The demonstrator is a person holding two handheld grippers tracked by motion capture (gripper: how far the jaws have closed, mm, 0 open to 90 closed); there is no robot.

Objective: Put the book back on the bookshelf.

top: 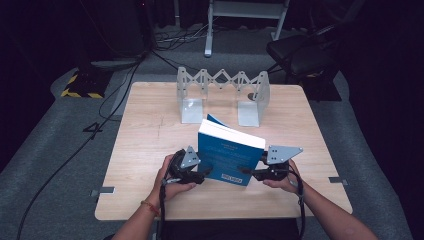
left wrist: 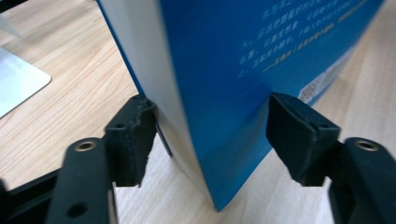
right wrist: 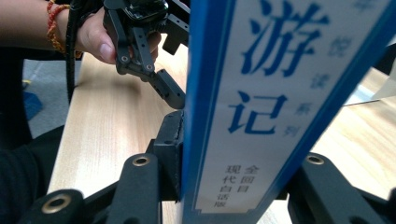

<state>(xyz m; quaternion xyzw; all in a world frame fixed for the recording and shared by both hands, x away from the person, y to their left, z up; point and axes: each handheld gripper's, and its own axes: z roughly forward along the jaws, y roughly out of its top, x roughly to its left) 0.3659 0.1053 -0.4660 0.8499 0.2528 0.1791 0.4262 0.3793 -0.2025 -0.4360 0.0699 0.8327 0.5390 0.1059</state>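
A thick blue book (top: 230,157) stands tilted on the wooden table (top: 150,130), its white page block facing up. My left gripper (top: 204,174) is at the book's left side. In the left gripper view its jaws (left wrist: 212,112) straddle the lower corner of the book (left wrist: 224,70); the pads lie close against pages and cover without squeezing, so it is open. My right gripper (top: 247,172) is at the right side. Its jaws (right wrist: 238,154) are shut across the white spine (right wrist: 261,93), which carries blue characters; the left pad (right wrist: 172,135) presses the cover.
An expanding metal book rack (top: 222,80) with two upright ends stands at the table's back; one base plate (left wrist: 18,84) lies left of the book. A dark chair (top: 300,55) and floor cables (top: 100,110) lie beyond. The person's left hand (right wrist: 100,39) grips the far gripper.
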